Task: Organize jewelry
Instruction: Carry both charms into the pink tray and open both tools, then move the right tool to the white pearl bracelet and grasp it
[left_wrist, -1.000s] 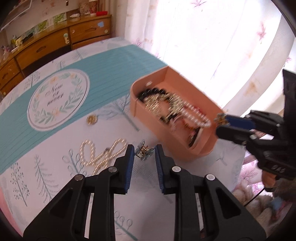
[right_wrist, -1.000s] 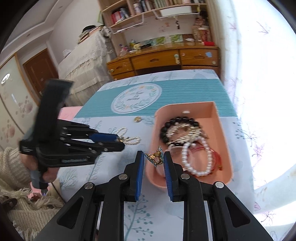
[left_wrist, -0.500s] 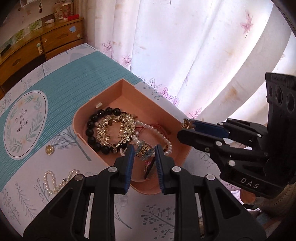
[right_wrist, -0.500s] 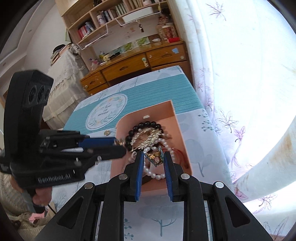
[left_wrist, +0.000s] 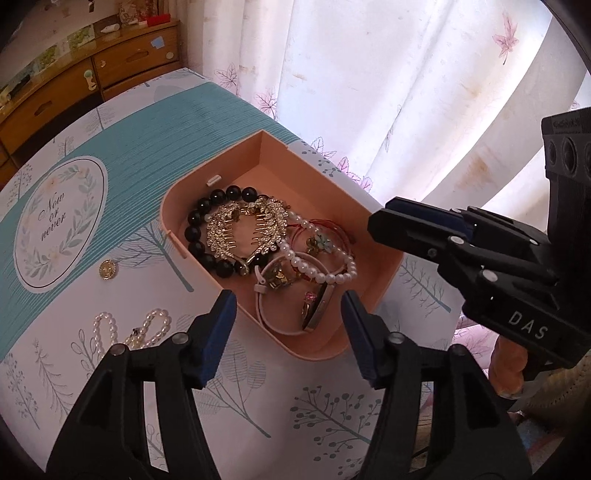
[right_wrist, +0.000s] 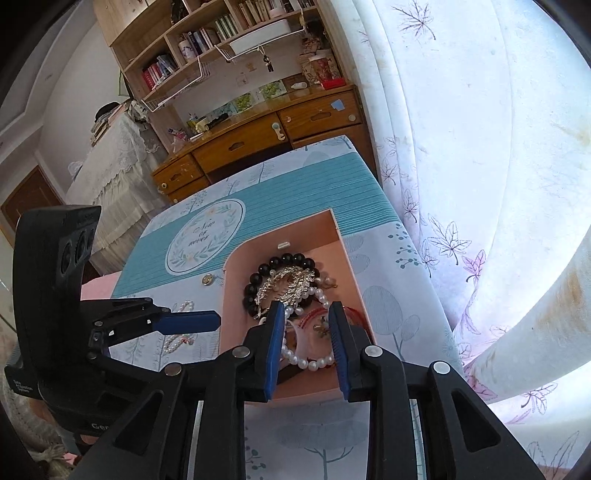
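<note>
Jewelry mostly fills the pink tray (left_wrist: 384, 280); pearl necklace (left_wrist: 107, 328) and gold brooch (left_wrist: 108, 270) remain on the worktop (left_wrist: 258, 387); both the left hand-held gripper (left_wrist: 288, 314) and the right hand-held gripper (right_wrist: 306, 332) are opening, empty.

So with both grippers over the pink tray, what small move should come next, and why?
Probably swing the left gripper, jaws opening with nothing between them, back toward the pearl strand or gold coin charm: both lie on the cloth outside the pink tray.

Backlit white curtain (right_wrist: 461, 155) (leaf print) beside table (right_wrist: 306, 195); wooden dresser (right_wrist: 258, 136) behind, bookshelf (right_wrist: 207, 44) above, brown door (right_wrist: 26, 192) far left.
</note>
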